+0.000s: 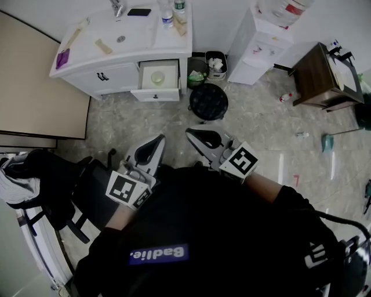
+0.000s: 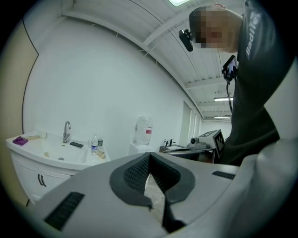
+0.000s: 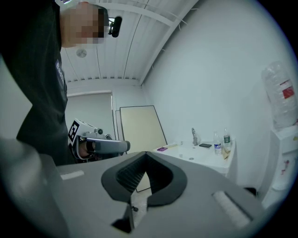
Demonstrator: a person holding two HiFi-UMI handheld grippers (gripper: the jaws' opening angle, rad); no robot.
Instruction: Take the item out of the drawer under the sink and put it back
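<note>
Head view alone shows the open drawer (image 1: 155,94) holding a round item (image 1: 157,76). Left hand-held gripper (image 1: 157,139) and right hand-held gripper (image 1: 192,133): jaws together, empty. Shirt (image 1: 220,232) reads "Badlie."

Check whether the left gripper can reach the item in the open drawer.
Probably not yet: the left gripper is shut, well short of the item in the drawer; only floor lies between.

Item (image 1: 157,76) in drawer (image 1: 155,95) under sink (image 1: 132,33)

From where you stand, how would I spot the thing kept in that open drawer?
Start at the white sink cabinet against the wall. Its one open drawer holds a pale yellowish round item, lying alone there, unlike the bottles on the countertop.
</note>
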